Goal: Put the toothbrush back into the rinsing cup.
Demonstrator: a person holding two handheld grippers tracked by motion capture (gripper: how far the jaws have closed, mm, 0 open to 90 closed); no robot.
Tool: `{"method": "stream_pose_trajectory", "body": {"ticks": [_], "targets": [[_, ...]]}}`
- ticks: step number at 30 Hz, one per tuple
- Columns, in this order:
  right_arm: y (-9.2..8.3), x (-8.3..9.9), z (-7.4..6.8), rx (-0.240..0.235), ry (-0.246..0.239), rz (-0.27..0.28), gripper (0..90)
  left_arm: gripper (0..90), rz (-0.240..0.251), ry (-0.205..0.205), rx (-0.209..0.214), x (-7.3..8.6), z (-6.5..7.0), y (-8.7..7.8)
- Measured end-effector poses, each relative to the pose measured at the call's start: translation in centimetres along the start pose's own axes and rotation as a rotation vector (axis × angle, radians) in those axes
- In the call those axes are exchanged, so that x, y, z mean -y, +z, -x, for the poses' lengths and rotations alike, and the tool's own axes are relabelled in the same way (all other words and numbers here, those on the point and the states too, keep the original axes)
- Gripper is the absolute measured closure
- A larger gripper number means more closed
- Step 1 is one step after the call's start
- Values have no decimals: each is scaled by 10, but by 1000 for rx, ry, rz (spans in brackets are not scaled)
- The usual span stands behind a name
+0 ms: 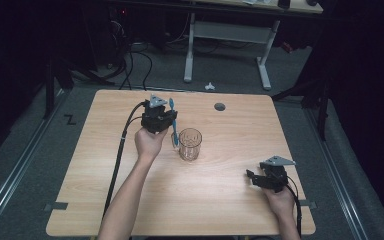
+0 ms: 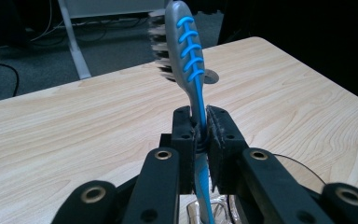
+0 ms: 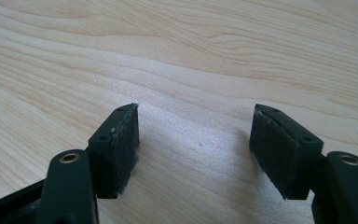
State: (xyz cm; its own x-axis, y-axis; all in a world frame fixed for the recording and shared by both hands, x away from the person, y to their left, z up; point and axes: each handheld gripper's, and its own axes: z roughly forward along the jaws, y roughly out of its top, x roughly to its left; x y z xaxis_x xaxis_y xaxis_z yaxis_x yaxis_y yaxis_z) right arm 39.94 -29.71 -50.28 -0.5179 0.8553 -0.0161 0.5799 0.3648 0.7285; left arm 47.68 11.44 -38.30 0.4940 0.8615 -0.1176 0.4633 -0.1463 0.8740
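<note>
A blue and grey toothbrush (image 1: 173, 121) stands nearly upright, bristle head up, clamped in my left gripper (image 1: 166, 120) just left of a clear drinking glass (image 1: 190, 144) near the table's middle. In the left gripper view the toothbrush (image 2: 186, 51) rises from between the shut jaws of the left gripper (image 2: 200, 130), and the glass rim (image 2: 303, 170) shows below at the right. My right gripper (image 1: 252, 177) rests low over the wooden table (image 1: 230, 200) at the front right. Its pads (image 3: 121, 144) stand wide apart with nothing between them.
A round grey cable hole (image 1: 220, 106) sits in the tabletop at the back right. Beyond the table stand white desk legs (image 1: 189, 50) and floor cables (image 1: 135, 60). A cable (image 1: 117, 160) trails from the left gripper along the forearm.
</note>
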Motion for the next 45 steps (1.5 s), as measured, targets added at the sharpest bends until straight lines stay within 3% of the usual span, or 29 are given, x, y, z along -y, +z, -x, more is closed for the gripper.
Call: {"method": "stream_pose_trajectory", "body": {"ticks": [35,45], "targets": [[0,0,0,1,-2,0,335,813,-5,15,13,12,1,-4],[0,0,0,1,-2,0,335,821,-9,35,16,13,4,-2]]}}
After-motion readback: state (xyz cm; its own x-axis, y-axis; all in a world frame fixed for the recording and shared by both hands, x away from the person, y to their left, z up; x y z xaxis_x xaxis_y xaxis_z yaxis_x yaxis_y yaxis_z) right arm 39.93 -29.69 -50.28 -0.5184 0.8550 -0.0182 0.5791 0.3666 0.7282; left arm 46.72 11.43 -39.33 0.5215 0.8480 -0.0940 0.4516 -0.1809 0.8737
